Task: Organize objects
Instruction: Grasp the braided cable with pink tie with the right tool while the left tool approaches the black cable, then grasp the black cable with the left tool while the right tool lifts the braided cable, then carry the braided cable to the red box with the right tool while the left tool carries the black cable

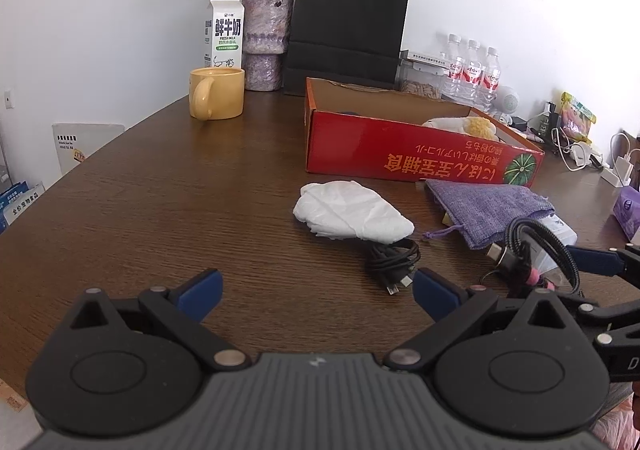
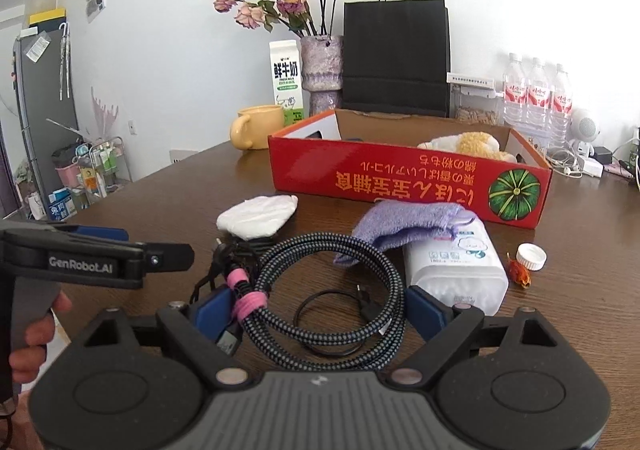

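My right gripper [image 2: 318, 310] is shut on a coiled black-and-grey braided cable [image 2: 320, 240] tied with a pink band, its blue pads against both sides of the coil. From the left wrist view the coil [image 1: 556, 250] hangs just above the table beside one of the right fingers [image 1: 592, 260]. My left gripper [image 1: 316, 294] stands open over bare wood, nothing between its fingers. A thin black cable bundle [image 1: 394, 262] lies just beyond it, next to a crumpled white tissue [image 1: 352, 213]. Behind them stands an open red cardboard box [image 2: 380, 185] holding a plush toy.
A purple pouch [image 2: 400, 221] rests partly on a white plastic container [image 2: 456, 270], with a white bottle cap [image 2: 531, 256] to its right. At the back stand a yellow mug [image 1: 218, 97], a milk carton, a vase of dried roses, a black paper bag [image 1: 348, 29] and water bottles [image 2: 536, 97].
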